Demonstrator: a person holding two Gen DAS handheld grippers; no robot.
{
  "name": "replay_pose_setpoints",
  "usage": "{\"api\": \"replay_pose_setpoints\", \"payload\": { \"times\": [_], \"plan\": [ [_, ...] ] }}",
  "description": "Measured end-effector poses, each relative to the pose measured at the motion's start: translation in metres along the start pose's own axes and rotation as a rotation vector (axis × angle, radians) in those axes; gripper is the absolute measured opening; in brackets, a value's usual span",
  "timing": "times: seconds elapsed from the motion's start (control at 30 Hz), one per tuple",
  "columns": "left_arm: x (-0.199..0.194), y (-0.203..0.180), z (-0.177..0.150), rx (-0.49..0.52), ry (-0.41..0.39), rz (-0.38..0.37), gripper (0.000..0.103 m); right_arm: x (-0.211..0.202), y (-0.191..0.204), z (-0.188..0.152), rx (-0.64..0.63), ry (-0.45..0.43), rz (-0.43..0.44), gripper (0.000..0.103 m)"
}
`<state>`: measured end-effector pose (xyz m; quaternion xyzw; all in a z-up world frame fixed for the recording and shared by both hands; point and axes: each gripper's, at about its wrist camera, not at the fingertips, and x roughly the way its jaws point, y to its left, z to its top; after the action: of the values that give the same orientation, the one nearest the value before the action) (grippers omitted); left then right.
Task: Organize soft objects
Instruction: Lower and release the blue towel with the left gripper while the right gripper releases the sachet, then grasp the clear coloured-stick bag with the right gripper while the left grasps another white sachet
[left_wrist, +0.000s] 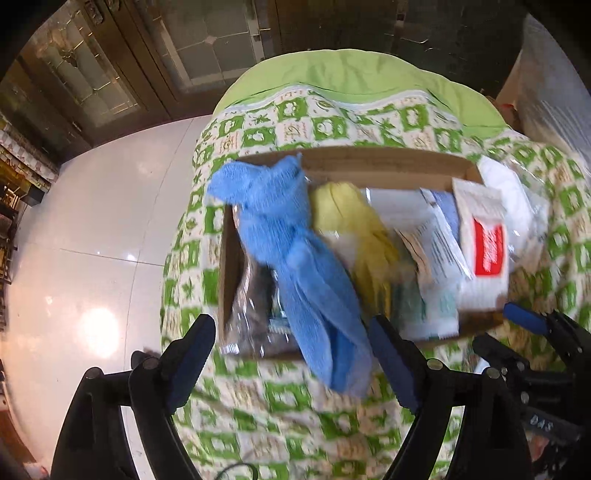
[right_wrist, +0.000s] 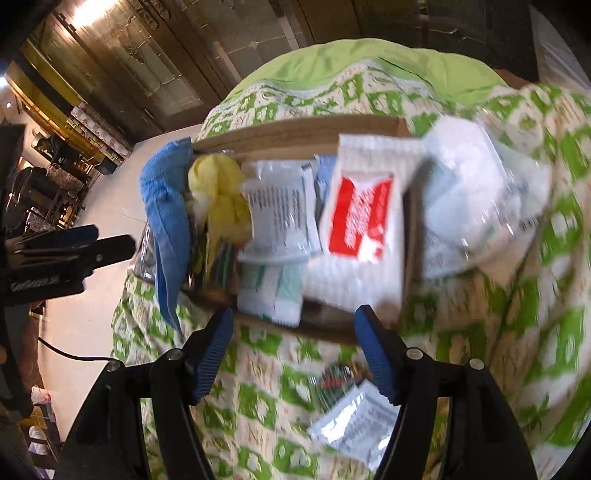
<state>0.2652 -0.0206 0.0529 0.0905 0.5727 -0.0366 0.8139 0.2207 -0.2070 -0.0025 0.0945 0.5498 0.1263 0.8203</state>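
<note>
A cardboard box (left_wrist: 369, 162) sits on a bed covered with a green-and-white patterned quilt (left_wrist: 295, 417), and it is being used as the place to gather the soft things. Most of them are already in it. A blue towel (left_wrist: 295, 258) lies at the left end, draped over the near wall so that its tail hangs onto the quilt; it looks only half in and will probably need tucking. Beside it is a yellow cloth (left_wrist: 351, 221), bunched up inside the box, then several white packets (left_wrist: 428, 236) standing on edge, likely so that more fit side by side. A larger white packet with a red label (left_wrist: 484, 251) leans at the right end.

Two things remain outside: a clear bag of white material (right_wrist: 480, 192) resting against the box's right wall, and a small white packet (right_wrist: 354, 421) lying flat on the quilt near the right gripper (right_wrist: 299, 354).

The left gripper (left_wrist: 291, 354) hovers above the near edge of the box with its fingers spread wide; the towel's tail lies between them but they do not press on it. The right gripper's fingers are also apart and hold nothing. Both point steeply down at the box, which suits reaching for a next item, probably the loose packet.
</note>
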Motion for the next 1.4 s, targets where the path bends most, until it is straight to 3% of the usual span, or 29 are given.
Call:
{"api": "replay_pose_setpoints", "payload": {
  "times": [0.4,0.7,0.9,1.03,1.2,1.27,1.3,1.4],
  "plan": [
    [-0.02,-0.036,-0.079,0.028,-0.001,-0.04,0.094,-0.008,-0.029,-0.042,0.063,0.056,-0.022,0.069],
    [0.025,-0.05,-0.17,-0.066,0.059,-0.107,0.095,-0.002,-0.043,-0.06,0.072,0.084,-0.066,0.069],
    [0.042,-0.049,-0.2,-0.119,0.082,-0.128,0.095,0.018,-0.047,-0.064,0.062,0.14,-0.089,0.07],
    [0.043,-0.048,-0.202,-0.124,0.08,-0.117,0.095,0.035,-0.042,-0.072,0.081,0.212,-0.019,0.071],
    [0.04,-0.047,-0.199,-0.121,0.073,-0.109,0.095,0.031,-0.019,-0.084,0.09,0.267,0.223,0.074],
    [0.04,-0.051,-0.198,-0.114,0.079,-0.108,0.095,0.027,-0.021,-0.082,0.121,0.251,0.259,0.074],
    [0.042,-0.054,-0.193,-0.107,0.081,-0.108,0.095,0.024,-0.023,-0.081,0.126,0.234,0.239,0.074],
    [0.045,-0.065,-0.188,-0.085,0.081,-0.104,0.095,0.012,-0.033,-0.073,0.082,0.149,0.016,0.074]
  ]
}}
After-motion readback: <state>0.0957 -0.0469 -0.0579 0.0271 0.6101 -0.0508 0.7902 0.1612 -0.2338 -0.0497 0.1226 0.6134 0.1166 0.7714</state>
